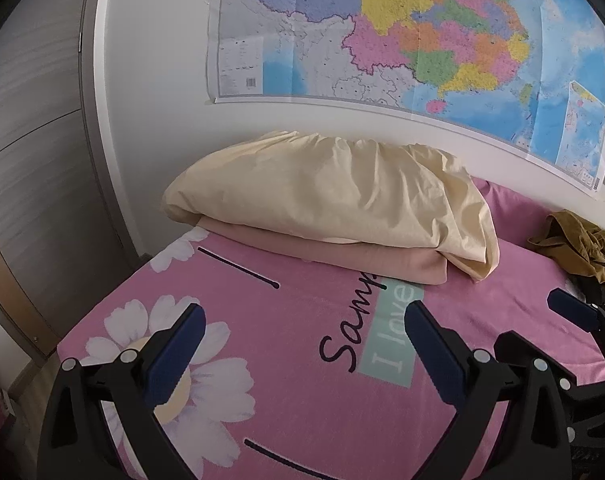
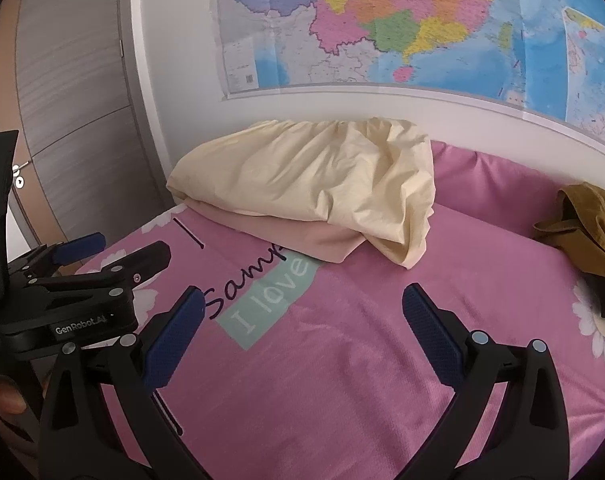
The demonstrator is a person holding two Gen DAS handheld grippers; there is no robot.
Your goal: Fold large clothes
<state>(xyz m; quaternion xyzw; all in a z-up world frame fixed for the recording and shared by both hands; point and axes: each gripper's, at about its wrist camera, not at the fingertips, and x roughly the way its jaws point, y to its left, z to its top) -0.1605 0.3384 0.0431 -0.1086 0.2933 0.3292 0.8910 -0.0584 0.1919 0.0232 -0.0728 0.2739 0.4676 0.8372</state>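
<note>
Both grippers, left [image 1: 304,354] and right [image 2: 302,336], hover over the bed [image 2: 342,360] with fingers spread wide, holding nothing. The clothes [image 2: 586,228] sit bunched at the right edge of the frame, well apart from either. Risk I see: grabbing the sheet [image 2: 310,176] pile at center instead, or pinching one layer so it drags.
</note>
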